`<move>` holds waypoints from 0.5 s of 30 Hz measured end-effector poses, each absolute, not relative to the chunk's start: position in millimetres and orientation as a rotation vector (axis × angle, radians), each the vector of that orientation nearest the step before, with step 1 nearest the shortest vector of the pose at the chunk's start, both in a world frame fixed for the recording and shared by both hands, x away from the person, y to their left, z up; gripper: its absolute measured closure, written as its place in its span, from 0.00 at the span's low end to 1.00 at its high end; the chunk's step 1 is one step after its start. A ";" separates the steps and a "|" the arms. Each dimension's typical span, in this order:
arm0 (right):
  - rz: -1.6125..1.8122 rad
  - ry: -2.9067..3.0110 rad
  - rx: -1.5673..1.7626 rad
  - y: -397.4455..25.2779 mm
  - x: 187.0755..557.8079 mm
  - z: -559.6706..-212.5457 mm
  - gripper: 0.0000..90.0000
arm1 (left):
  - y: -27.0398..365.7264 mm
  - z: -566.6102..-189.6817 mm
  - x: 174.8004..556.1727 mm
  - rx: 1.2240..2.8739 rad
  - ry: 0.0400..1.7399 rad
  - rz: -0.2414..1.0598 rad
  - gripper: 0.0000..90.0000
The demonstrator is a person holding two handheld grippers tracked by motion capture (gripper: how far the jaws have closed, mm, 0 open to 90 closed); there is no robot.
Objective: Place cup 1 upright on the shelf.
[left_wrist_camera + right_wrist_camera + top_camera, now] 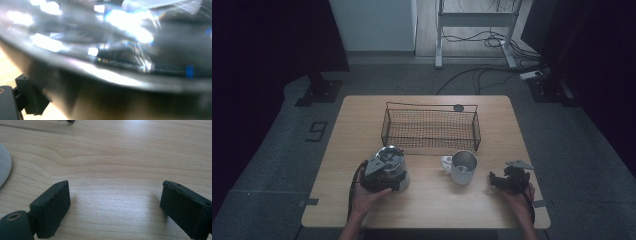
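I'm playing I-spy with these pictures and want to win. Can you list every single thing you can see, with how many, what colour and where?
metal cup: one, shiny silver, near left of table, at the left gripper.
mug: one, silver with a white handle, near middle of table.
wire basket: one, dark, far middle of table.
table: one, light wood.
cables: several, black, on the floor beyond the table.
left gripper: one, black and grey, against the metal cup; jaws hidden.
right gripper: one, black, jaws wide apart over bare wood.
hands: two, at the near edge.
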State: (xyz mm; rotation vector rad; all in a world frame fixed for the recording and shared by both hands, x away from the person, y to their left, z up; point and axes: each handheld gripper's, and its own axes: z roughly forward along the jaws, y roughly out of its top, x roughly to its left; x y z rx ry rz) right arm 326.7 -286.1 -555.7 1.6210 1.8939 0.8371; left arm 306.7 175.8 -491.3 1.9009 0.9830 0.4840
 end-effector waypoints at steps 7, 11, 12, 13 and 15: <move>0.837 1.889 1.623 -286.3 326.4 -555.7 0.11 | 175.7 -489.4 302.9 1.906 0.997 0.519 0.04; 0.834 1.881 1.629 -286.5 325.9 -555.6 0.11 | 180.9 -486.4 300.2 1.873 1.013 0.531 0.04; 0.835 1.881 1.629 -286.5 325.9 -555.6 0.11 | 183.2 -485.4 300.5 1.859 1.022 0.523 0.04; 0.835 1.881 1.630 -286.5 325.9 -555.6 0.11 | 185.2 -484.4 301.1 1.845 1.034 0.516 0.04; 0.835 1.881 1.631 -286.5 325.9 -555.6 0.11 | 188.2 -482.0 302.5 1.828 1.049 0.515 0.04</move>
